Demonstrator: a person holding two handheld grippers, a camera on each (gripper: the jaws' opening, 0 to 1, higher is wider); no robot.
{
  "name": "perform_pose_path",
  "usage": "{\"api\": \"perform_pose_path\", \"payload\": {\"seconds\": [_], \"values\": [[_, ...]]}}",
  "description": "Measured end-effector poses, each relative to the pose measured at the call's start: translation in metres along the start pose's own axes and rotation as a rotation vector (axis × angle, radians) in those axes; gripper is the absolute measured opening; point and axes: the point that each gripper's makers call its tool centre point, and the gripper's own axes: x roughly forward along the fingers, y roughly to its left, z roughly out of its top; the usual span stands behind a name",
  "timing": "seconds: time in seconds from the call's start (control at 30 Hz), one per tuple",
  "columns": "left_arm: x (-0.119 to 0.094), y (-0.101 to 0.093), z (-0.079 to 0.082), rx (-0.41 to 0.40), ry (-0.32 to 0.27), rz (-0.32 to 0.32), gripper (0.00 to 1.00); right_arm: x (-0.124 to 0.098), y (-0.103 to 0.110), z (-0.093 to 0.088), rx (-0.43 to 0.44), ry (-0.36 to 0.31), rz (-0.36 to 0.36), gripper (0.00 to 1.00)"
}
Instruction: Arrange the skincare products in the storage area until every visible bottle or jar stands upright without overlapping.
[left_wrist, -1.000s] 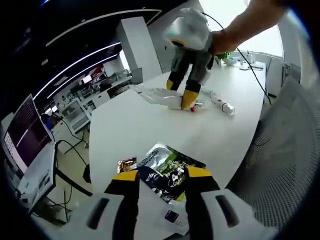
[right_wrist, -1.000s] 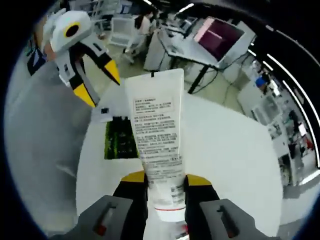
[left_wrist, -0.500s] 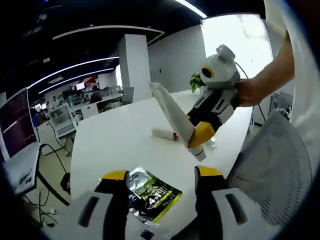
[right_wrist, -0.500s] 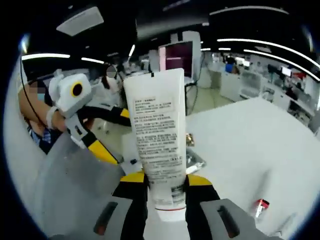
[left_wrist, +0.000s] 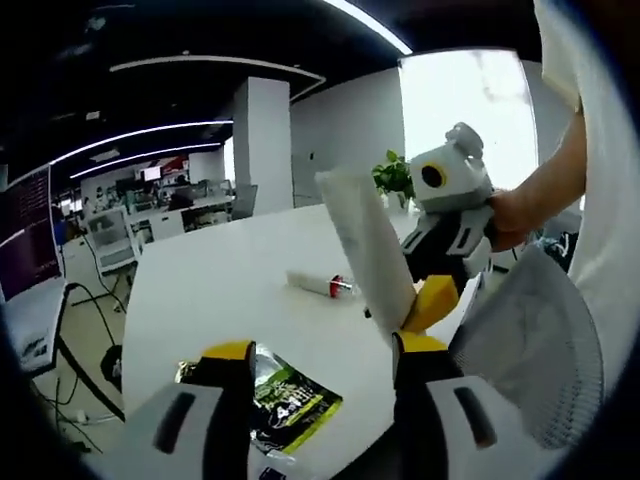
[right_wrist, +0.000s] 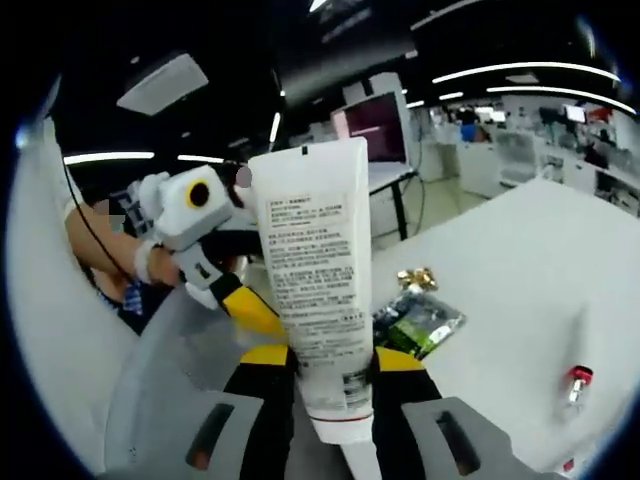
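My right gripper (right_wrist: 320, 362) is shut on a white squeeze tube (right_wrist: 308, 290) with printed text, held up off the table with its crimped end away from me. In the left gripper view that tube (left_wrist: 366, 250) stands tilted just above my open left gripper (left_wrist: 325, 350), gripped by the right gripper (left_wrist: 415, 305) coming in from the right. A small tube with a red cap (left_wrist: 318, 284) lies flat on the white table (left_wrist: 210, 290); the same small tube (right_wrist: 577, 381) lies at the right in the right gripper view. The left gripper (right_wrist: 255, 312) shows beside the held tube.
A green and black foil sachet (left_wrist: 288, 402) lies on the table edge below my left jaws, and that sachet (right_wrist: 420, 322) lies past the held tube. A mesh chair back (left_wrist: 525, 345) stands close on the right. A person's hand (left_wrist: 520, 210) holds the right gripper. Office desks and monitors fill the background.
Both views have swung with the hands. The right gripper has kept hold of the white tube and now stands closer to the left gripper's right jaw. The left gripper stays open.
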Motion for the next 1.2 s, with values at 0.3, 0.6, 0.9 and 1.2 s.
{"api": "perform_pose_path", "payload": {"seconds": [0.3, 0.6, 0.9, 1.2], "values": [[-0.001, -0.038, 0.019, -0.101, -0.017, -0.212, 0.58, -0.006, 0.008, 0.008, 0.025, -0.040, 0.055, 0.24], [0.004, -0.060, 0.046, -0.264, -0.080, -0.347, 0.55, -0.011, 0.039, 0.022, 0.023, -0.085, 0.221, 0.25], [-0.006, -0.095, 0.052, -0.372, -0.081, -0.580, 0.32, -0.024, 0.073, 0.020, 0.013, -0.064, 0.417, 0.25], [-0.003, -0.088, 0.066, -0.410, -0.170, -0.489, 0.29, -0.030, 0.075, 0.031, 0.110, -0.122, 0.440, 0.26]]}}
